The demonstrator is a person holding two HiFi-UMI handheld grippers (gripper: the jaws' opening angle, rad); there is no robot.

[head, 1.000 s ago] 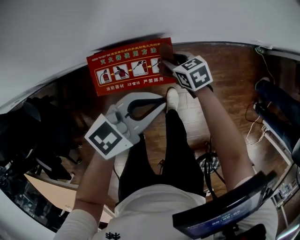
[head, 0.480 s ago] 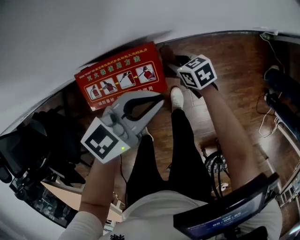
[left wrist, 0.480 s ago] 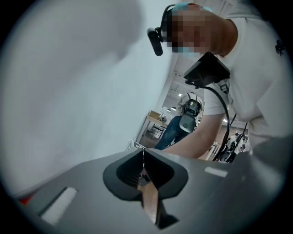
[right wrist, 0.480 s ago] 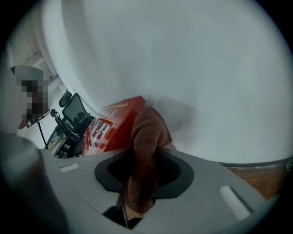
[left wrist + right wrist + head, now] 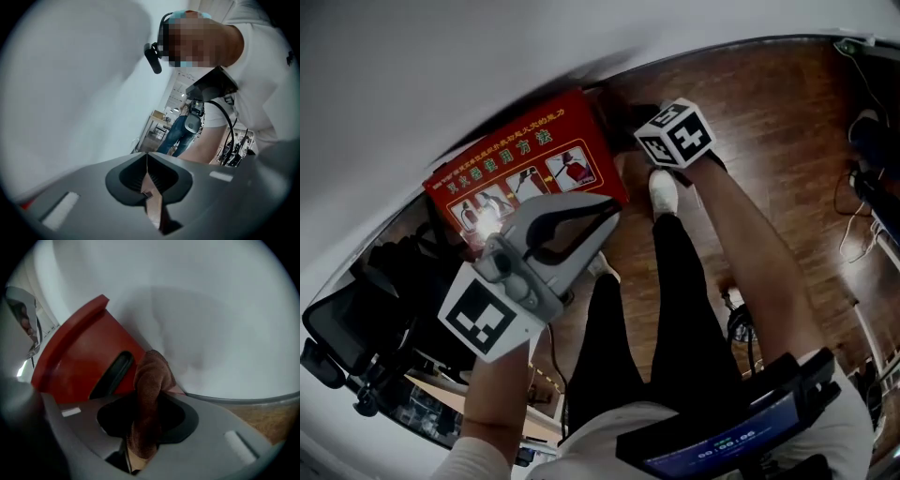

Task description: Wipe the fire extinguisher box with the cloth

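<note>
The red fire extinguisher box stands on the wood floor against the white wall, with a picture label on its top. My right gripper is just off the box's right end, shut on a brown cloth. In the right gripper view the cloth's tip lies against the box's red side, beside a dark handle slot, close to the wall. My left gripper hangs in the air in front of the box, shut with nothing in it. In its own view the left gripper points away from the box.
White wall runs behind the box. Wood floor spreads to the right, with cables at the far right. A black office chair stands at the left. The person's black-trousered legs and a white shoe are below the grippers.
The right gripper with the cloth has gone from the right part of the box's top to just past its right end. The view has swung, so the box sits lower left. The left gripper stays shut.
</note>
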